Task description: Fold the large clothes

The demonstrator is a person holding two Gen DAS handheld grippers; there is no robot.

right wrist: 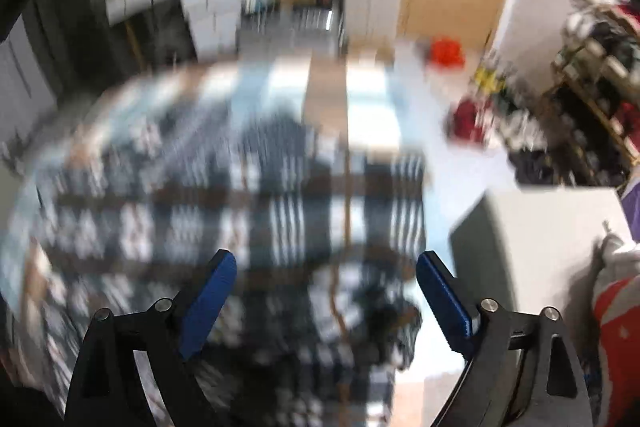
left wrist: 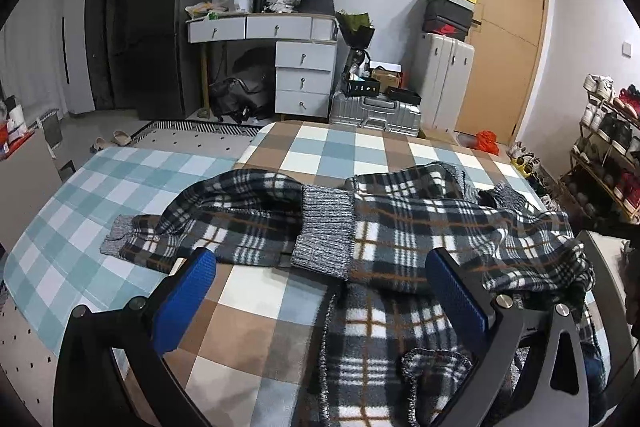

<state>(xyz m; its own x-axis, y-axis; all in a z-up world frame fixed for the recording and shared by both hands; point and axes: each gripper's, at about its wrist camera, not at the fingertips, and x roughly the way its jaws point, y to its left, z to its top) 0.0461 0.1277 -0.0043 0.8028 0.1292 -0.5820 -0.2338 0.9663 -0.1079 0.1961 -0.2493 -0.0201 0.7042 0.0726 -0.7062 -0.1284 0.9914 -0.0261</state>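
Behind my bed [left wrist: 248, 315] I see a messy room. On the far left stands a dark fridge [left wrist: 160, 27]. Next to it is a white desk [left wrist: 280, 27] with drawers and junk on top. Then comes a silver case [left wrist: 376, 111] on the floor, a wood door [left wrist: 504, 27], and a shoe rack [left wrist: 604, 155] on the far right.

My bed has a cover of big blue, brown and white squares. On it lies the coat [left wrist: 400, 227], a big plaid one with grey knit cuffs. It is spread across the middle and right side of the bed. One sleeve [left wrist: 168, 235] reaches out to the left, and a grey cuff [left wrist: 324, 231] lies over the middle. Part of the coat runs down toward me.

My left tongs [left wrist: 320, 263] are spread wide, with nothing pinched. Their blue pads [left wrist: 188, 303] sit just above the bed, one at the sleeve and one on the plaid cloth.

My right view is very blurry. I can just make out the coat [right wrist: 248, 211] on the bed below. My right tongs [right wrist: 326, 263] are spread wide too, and nothing is caught in them.
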